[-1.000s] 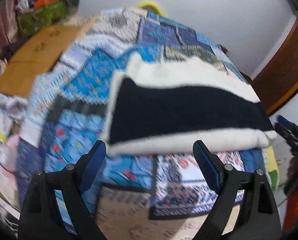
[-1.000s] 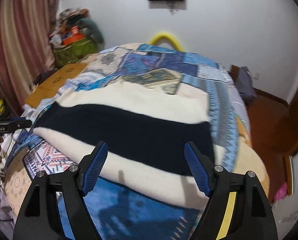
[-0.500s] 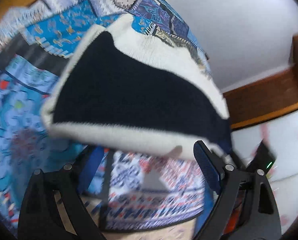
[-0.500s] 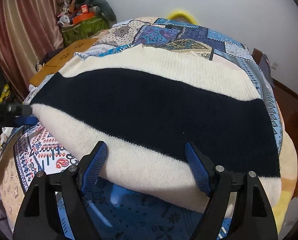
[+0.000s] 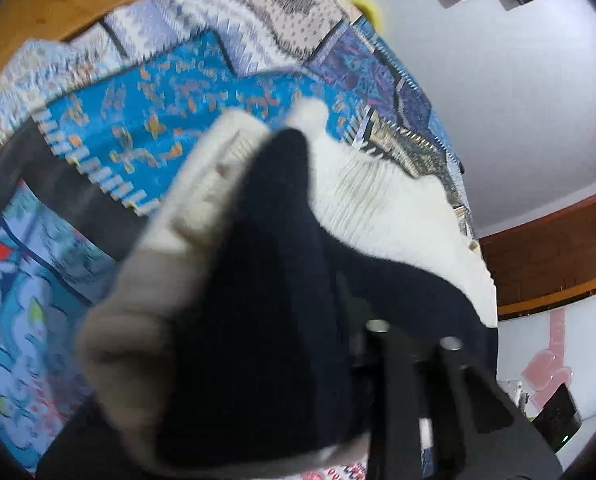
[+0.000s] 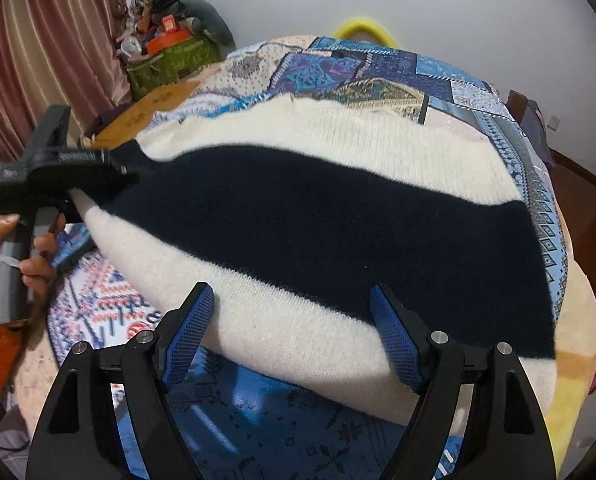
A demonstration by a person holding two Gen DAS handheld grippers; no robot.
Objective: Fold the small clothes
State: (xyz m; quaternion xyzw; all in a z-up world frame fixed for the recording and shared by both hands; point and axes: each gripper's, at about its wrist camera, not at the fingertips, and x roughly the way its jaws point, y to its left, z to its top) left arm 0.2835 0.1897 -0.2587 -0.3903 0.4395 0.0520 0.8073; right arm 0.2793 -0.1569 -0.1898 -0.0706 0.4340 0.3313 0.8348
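Note:
A cream knit sweater with a wide navy band (image 6: 318, 216) lies folded across a patchwork bedspread (image 6: 378, 68). My left gripper (image 6: 109, 176) is shut on the sweater's left end, as the right wrist view shows. In the left wrist view the sweater (image 5: 257, 300) is bunched up close and hides the fingertips. My right gripper (image 6: 293, 336) is open, its blue pads either side of the sweater's near cream edge, just above it.
The bedspread (image 5: 149, 120) covers the bed. A brown cardboard sheet (image 6: 153, 104) and a green bag of clutter (image 6: 169, 60) lie at the far left by a curtain. A wooden door (image 5: 558, 248) stands to the right.
My left gripper has moved in and closed on the sweater's left end, lifting it. My right gripper has come closer to the near edge and stays open.

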